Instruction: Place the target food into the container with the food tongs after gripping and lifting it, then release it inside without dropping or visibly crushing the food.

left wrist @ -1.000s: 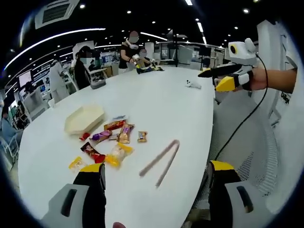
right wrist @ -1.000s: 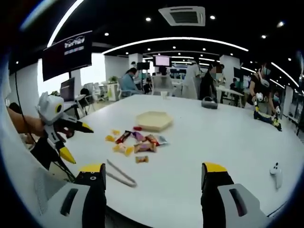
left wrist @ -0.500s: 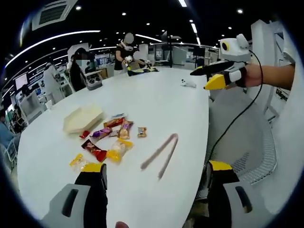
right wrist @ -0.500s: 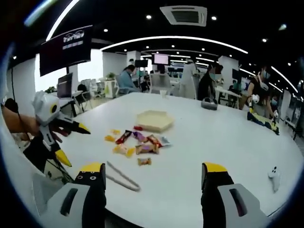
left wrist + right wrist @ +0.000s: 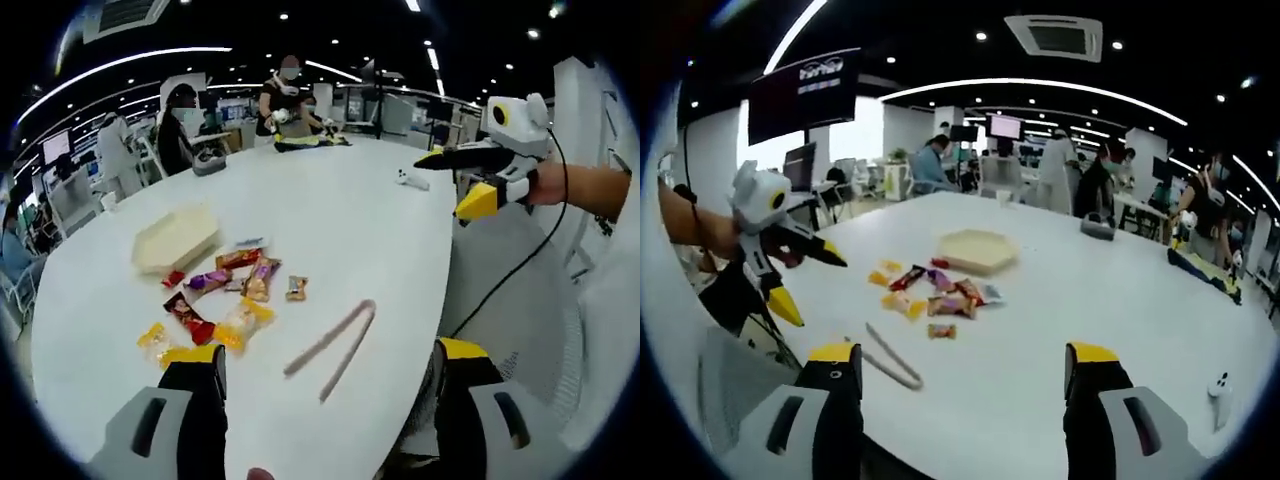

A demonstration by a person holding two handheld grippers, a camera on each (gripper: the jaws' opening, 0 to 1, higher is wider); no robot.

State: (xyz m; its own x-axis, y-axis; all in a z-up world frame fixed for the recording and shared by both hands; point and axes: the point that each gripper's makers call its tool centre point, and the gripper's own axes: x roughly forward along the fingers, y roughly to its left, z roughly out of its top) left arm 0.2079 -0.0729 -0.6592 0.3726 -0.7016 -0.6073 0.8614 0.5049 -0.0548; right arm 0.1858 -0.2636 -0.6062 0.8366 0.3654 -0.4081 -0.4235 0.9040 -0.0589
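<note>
**Tongs not yet picked up**

Nothing held. Left gripper point(image 5: 320, 400) and right gripper point(image 5: 958, 400) both up over the near edge of the surface point(image 5: 340, 220), jaws wide apart and empty. Tongs point(image 5: 330, 350) flat on the surface, close to that edge. Snacks point(image 5: 225, 300) in a small heap just past the tongs, and the tray point(image 5: 175, 240) right behind the heap.

Probably the very first step. Next: reach down and close on the tongs. Plenty of bare room beyond the tongs; must mind the edge close by.
</note>
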